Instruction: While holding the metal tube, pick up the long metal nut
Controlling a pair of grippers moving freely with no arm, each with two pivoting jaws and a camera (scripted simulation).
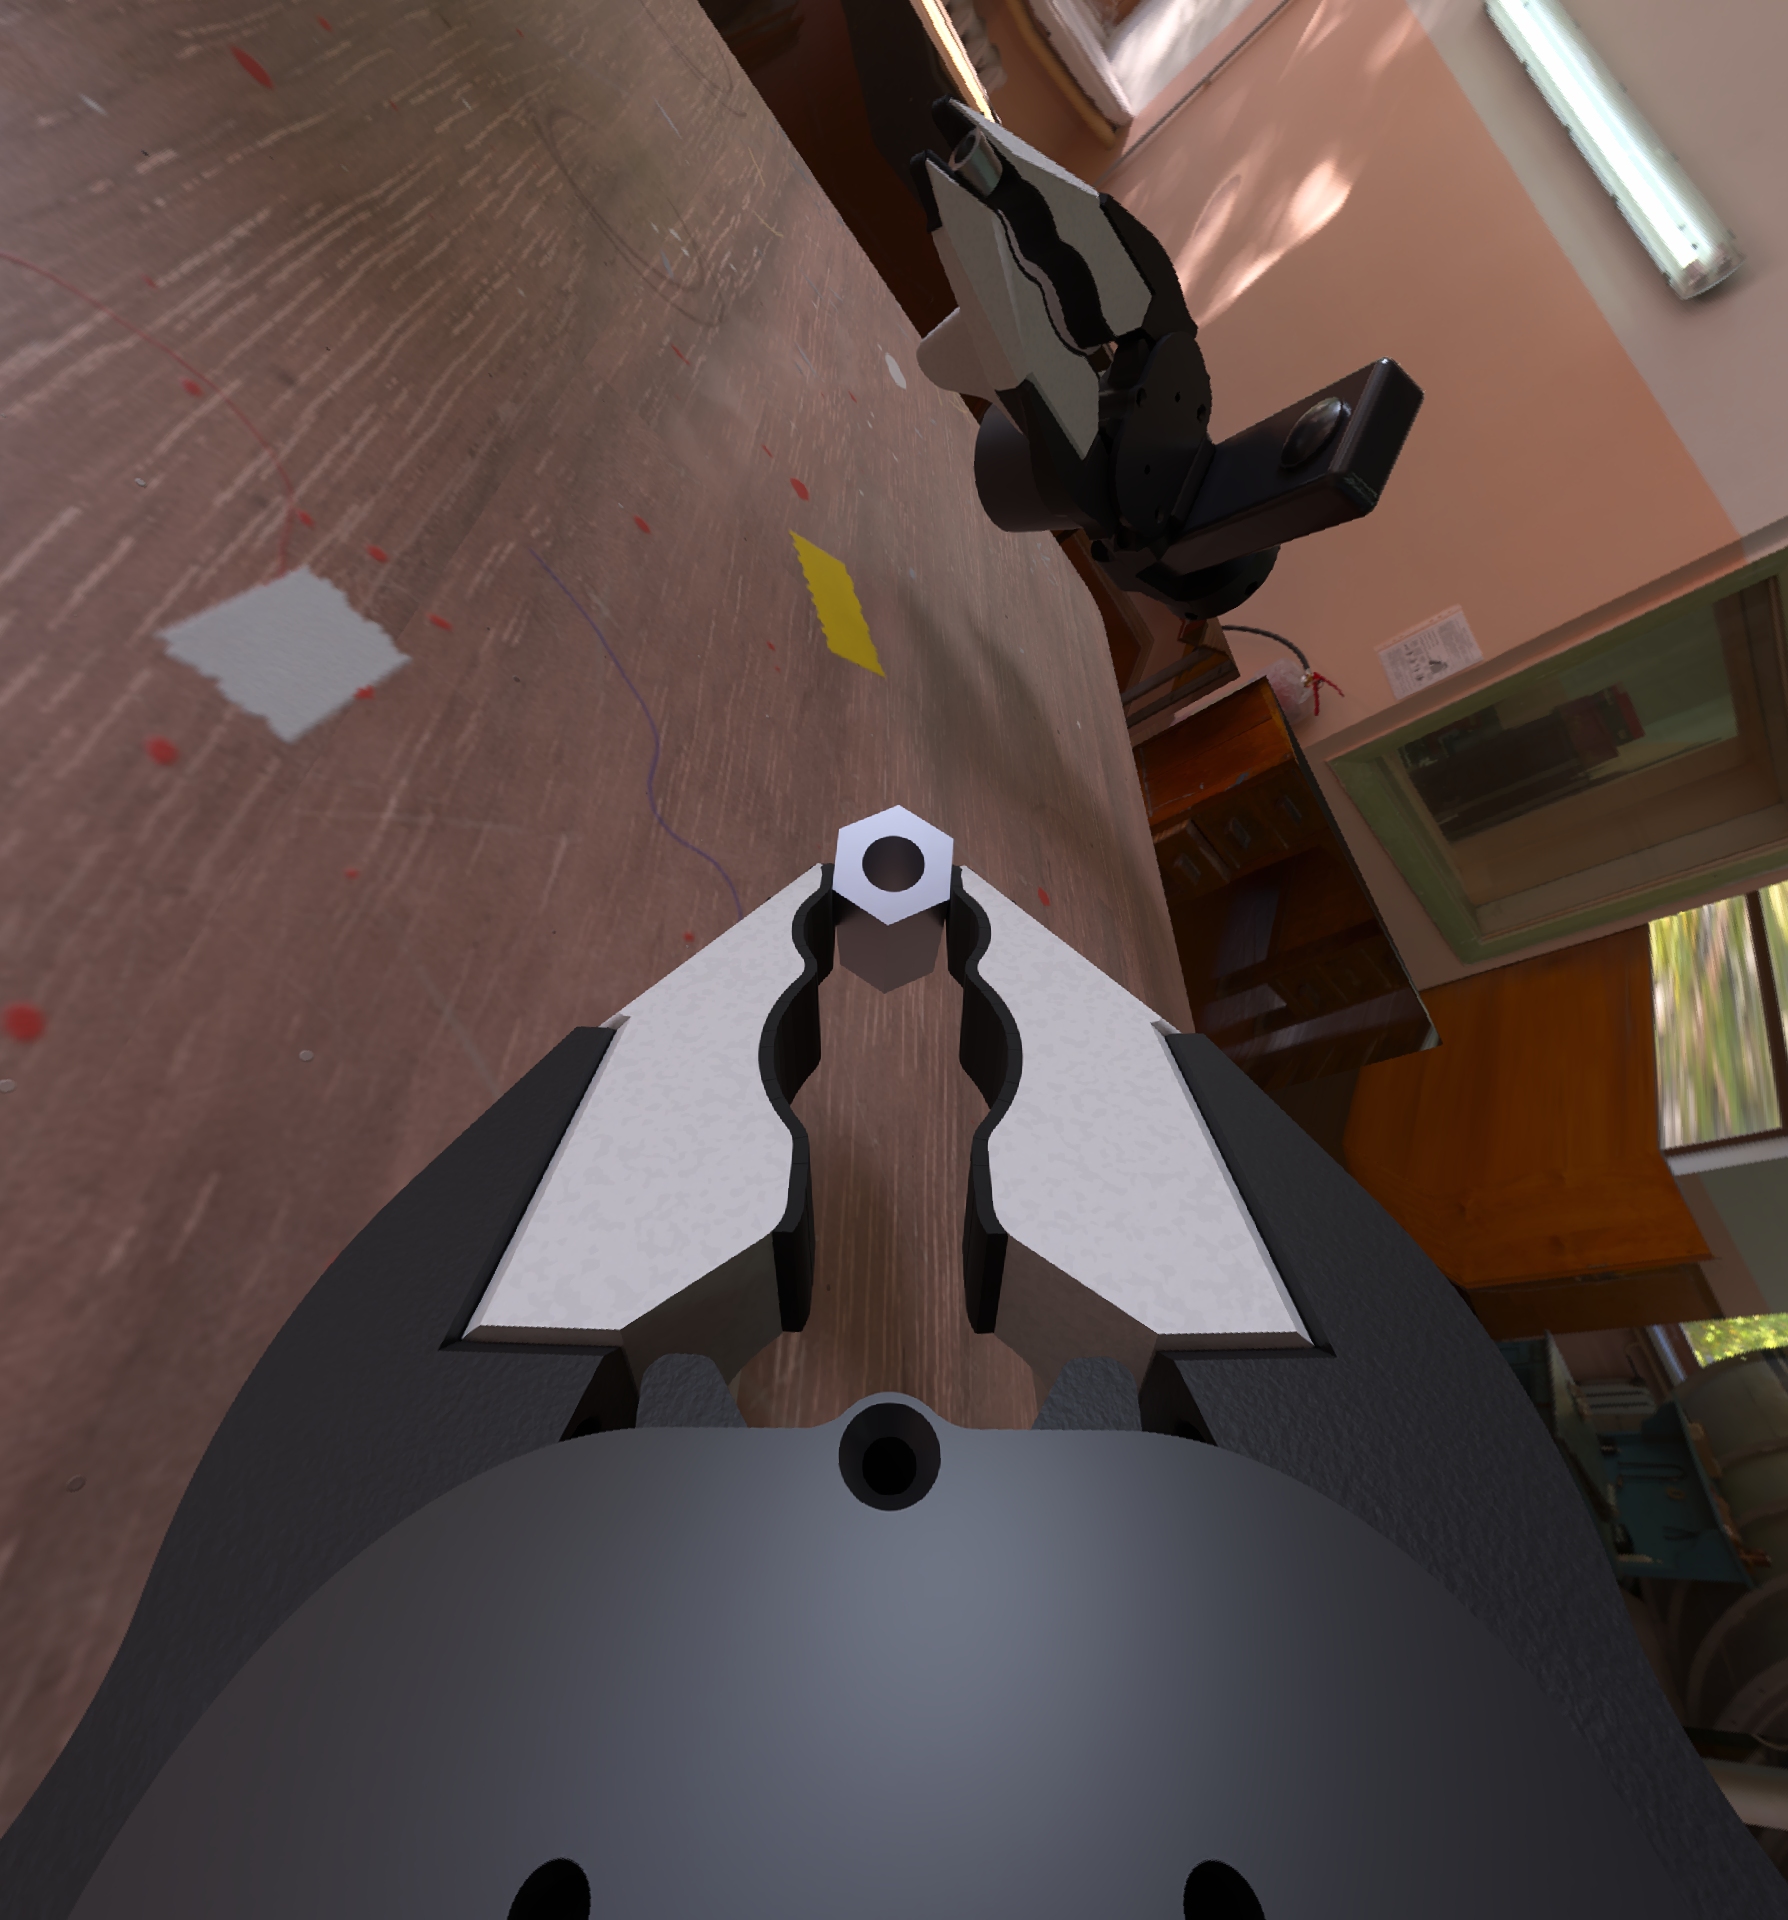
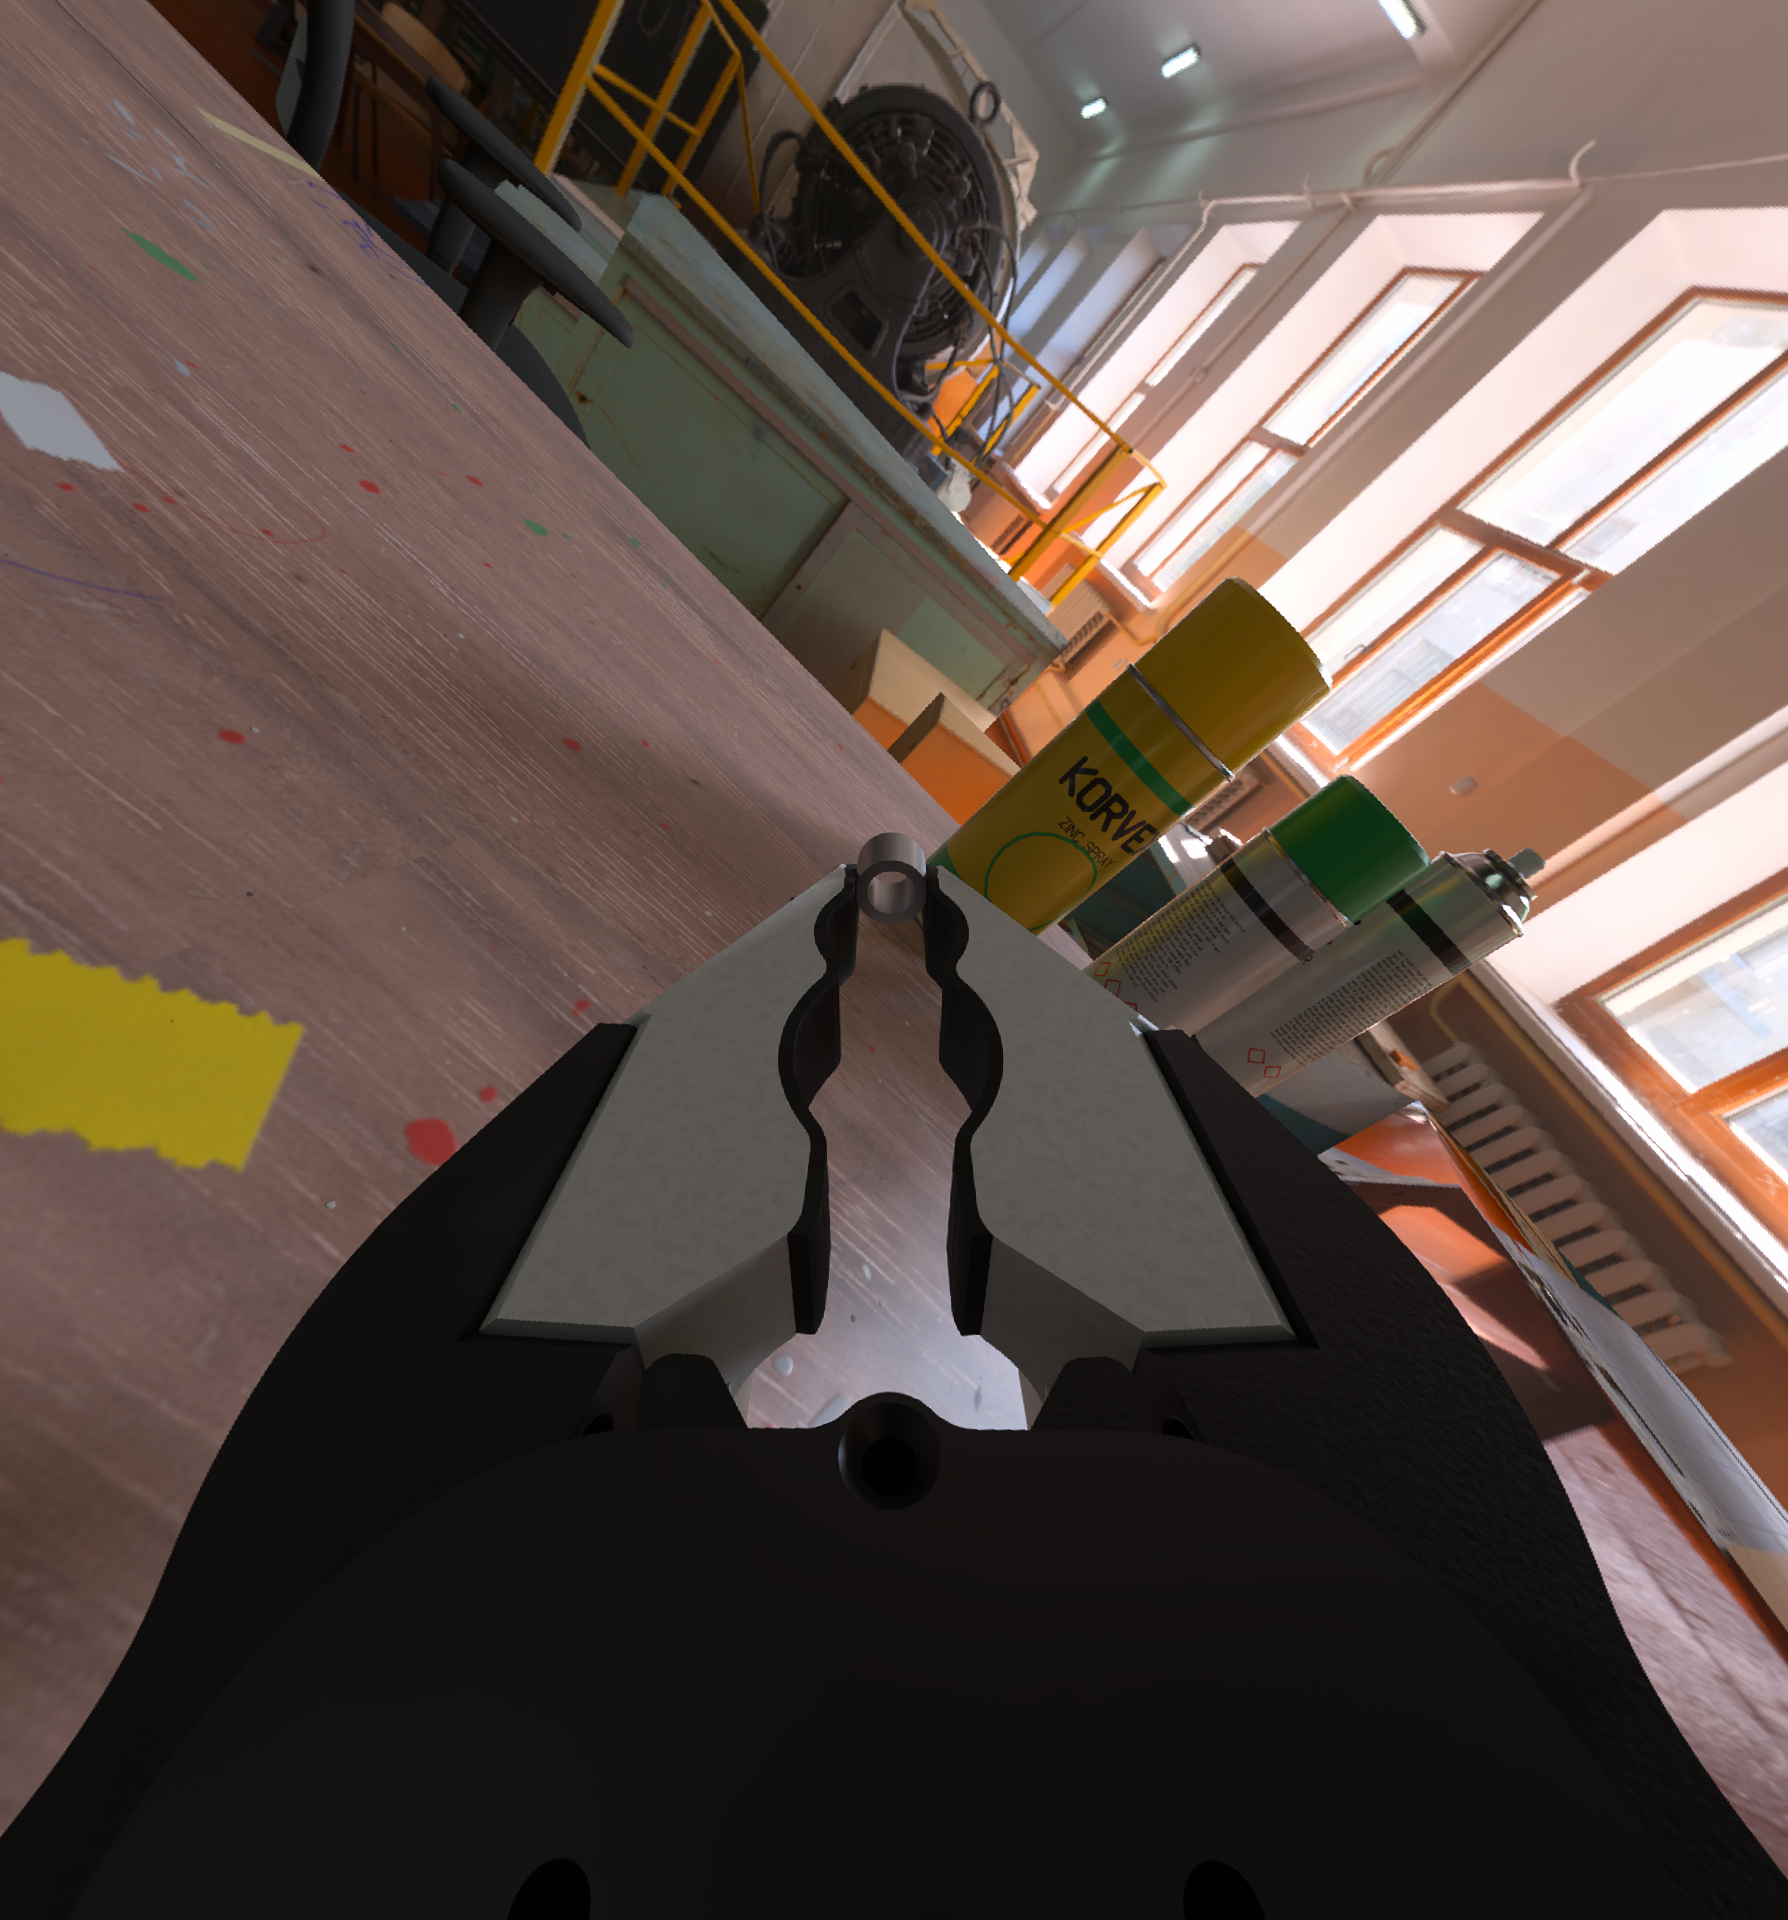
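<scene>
1. Left wrist view: the left gripper [image 1: 892, 894] fills the lower half of the frame, its jaws drawn in close around the long metal nut [image 1: 892, 868] at the very tips. The nut sits just above the centre of the frame, its hexagonal end face and bore turned toward the camera, its body running down between the two fingertips [image 1: 817, 914].
2. Behind the nut the brown, paint-flecked desk [image 1: 350, 364] spreads across the left and upper left. A grey patch [image 1: 282, 652] lies at middle left and a yellow patch [image 1: 836, 605] just above centre.
3. In the upper right of this view the right gripper [image 1: 973, 177] hangs past the desk edge, with the metal tube [image 1: 976, 161] pinched at its tips.
4. Right wrist view: the right gripper [image 2: 892, 896] takes up the lower half, its jaws nearly closed and clamped on the metal tube [image 2: 892, 885], a small grey cylinder just above the centre of the frame with its open end toward the camera.
5. The desk [image 2: 246, 675] runs diagonally across the left side, with a yellow patch [image 2: 100, 1049] at middle left and a grey patch [image 2: 38, 416] at upper left.
6. Right of centre stand a yellow spray can [image 2: 1139, 758] and, just beside it, a green-capped can [image 2: 1285, 914] and a silver spray can [image 2: 1368, 977].
</scene>
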